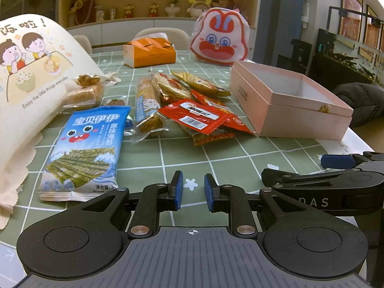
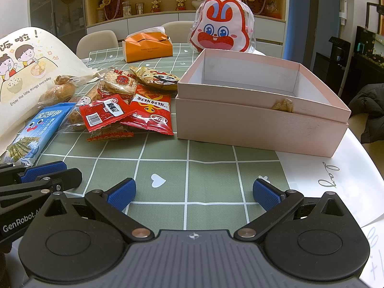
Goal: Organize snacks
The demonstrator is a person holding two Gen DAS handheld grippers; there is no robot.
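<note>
Loose snacks lie in a heap on the green checked tablecloth (image 1: pixel 192 153): a blue seaweed pack (image 1: pixel 84 153) (image 2: pixel 36 129), a red sachet (image 1: pixel 194 117) (image 2: pixel 103 112), a long bread pack (image 1: pixel 146 105), a rice cracker pack (image 2: pixel 120 81) and a gold pack (image 1: pixel 201 84) (image 2: pixel 156 75). To their right stands an open pink box (image 1: pixel 300 117) (image 2: pixel 252 129); one small wrapped snack (image 2: pixel 283 104) shows at its near inner wall. My left gripper (image 1: pixel 193 187) hovers near the table's front, shut with nothing in it. My right gripper (image 2: pixel 194 192) is beside it, wide open and holding nothing.
A cream cartoon tote bag (image 1: pixel 28 72) (image 2: pixel 24 72) lies at the left with wrapped pastries (image 1: pixel 81 93) at its mouth. An orange tissue box (image 1: pixel 148 51) (image 2: pixel 147 48) and a rabbit-face bag (image 1: pixel 219 38) (image 2: pixel 222 31) stand at the back. Chairs and shelves are behind.
</note>
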